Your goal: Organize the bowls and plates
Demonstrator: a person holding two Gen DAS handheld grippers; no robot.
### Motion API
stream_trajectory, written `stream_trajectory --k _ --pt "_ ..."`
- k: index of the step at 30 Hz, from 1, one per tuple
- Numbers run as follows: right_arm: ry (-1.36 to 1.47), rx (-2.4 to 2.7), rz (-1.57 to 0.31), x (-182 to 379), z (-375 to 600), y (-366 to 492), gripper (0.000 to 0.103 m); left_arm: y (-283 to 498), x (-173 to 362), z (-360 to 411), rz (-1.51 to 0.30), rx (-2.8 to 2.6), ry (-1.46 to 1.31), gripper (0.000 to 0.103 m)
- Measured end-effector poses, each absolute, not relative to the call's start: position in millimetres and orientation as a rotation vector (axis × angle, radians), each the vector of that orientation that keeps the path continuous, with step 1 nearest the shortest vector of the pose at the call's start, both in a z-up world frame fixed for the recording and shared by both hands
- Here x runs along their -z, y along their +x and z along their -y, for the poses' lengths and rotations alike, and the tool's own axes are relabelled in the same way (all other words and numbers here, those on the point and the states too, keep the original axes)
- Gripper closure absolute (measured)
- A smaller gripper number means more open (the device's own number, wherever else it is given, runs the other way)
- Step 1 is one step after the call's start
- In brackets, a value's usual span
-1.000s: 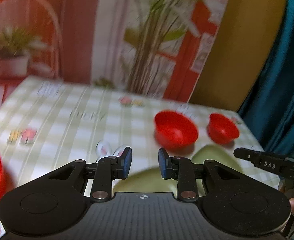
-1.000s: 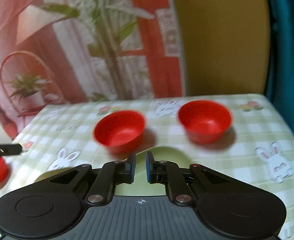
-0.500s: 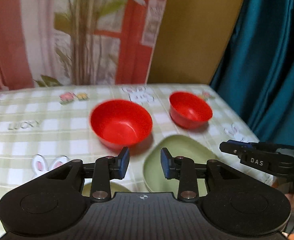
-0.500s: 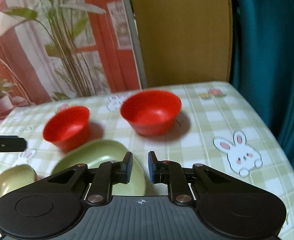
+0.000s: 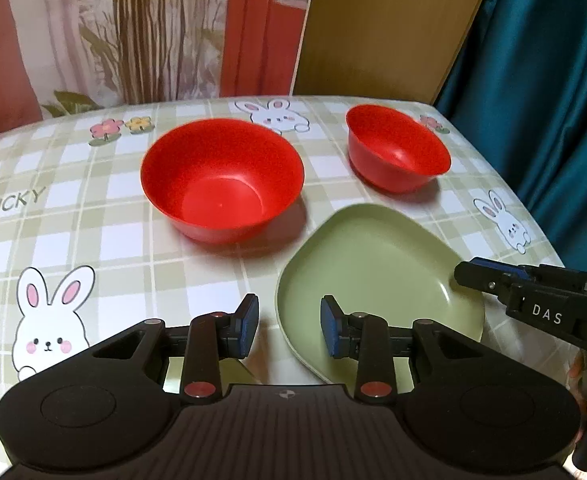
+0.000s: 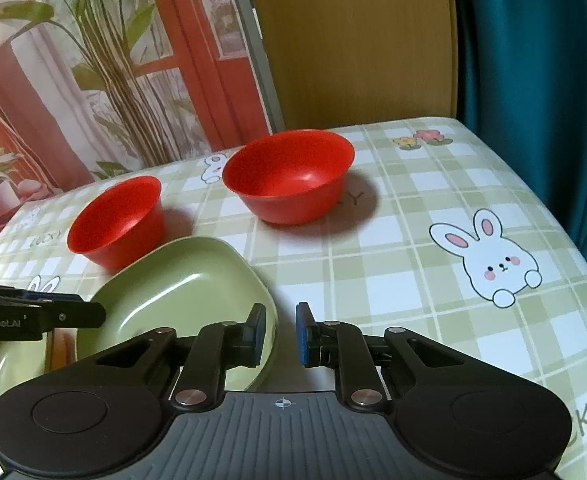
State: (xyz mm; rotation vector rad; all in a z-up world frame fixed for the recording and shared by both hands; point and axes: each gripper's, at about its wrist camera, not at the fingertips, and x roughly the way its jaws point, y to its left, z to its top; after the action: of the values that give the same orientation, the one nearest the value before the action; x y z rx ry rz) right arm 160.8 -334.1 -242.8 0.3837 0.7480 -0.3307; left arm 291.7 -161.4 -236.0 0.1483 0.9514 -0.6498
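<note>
Two red bowls (image 5: pixel 221 180) far, green plate (image 5: pixel 373 276) near: rigid, light, slick; pinch rim. Left tongs (image 5: pixel 289 330) part-open, right tongs (image 6: pixel 279 334) narrowly open, both empty.

Both wrist views look steeply down, close over the table (image 5: pixel 93 240), sharing the green plate (image 5: pixel 373 272), apparently from opposite sides.

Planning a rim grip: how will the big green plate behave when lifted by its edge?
The green plate looks rigid and glossy, so it will probably keep its shape but may slip between the fingers. It is wide and shallow, so an edge grip would likely let it droop or swing.
</note>
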Motion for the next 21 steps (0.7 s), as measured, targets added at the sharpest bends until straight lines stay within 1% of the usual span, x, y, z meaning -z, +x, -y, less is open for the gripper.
stream_trajectory --k 4,5,6,7,8,9,14,21 --pt "0.403 0.328 -0.755 246 335 160 0.089 293 243 167 -0.981 0.653 0.159 0.068" --pt "0.403 0.325 -0.756 247 334 160 0.089 293 244 168 -0.986 0.651 0.161 0.070" --pt "0.404 0.320 -0.758 247 334 160 0.094 292 245 168 -0.979 0.654 0.165 0.073" --pt "0.407 0.315 -0.757 247 333 159 0.098 289 244 168 -0.965 0.661 0.172 0.083" --pt "0.404 0.320 -0.757 246 332 159 0.098 288 244 169 -0.957 0.656 0.184 0.087" --pt "0.400 0.321 -0.758 245 330 159 0.098 288 245 169 -0.954 0.650 0.189 0.088" --pt "0.410 0.316 -0.745 236 328 157 0.098 288 238 162 -0.950 0.646 0.150 0.089" --pt "0.424 0.316 -0.707 211 322 153 0.098 282 213 152 -0.899 0.657 0.116 0.089"
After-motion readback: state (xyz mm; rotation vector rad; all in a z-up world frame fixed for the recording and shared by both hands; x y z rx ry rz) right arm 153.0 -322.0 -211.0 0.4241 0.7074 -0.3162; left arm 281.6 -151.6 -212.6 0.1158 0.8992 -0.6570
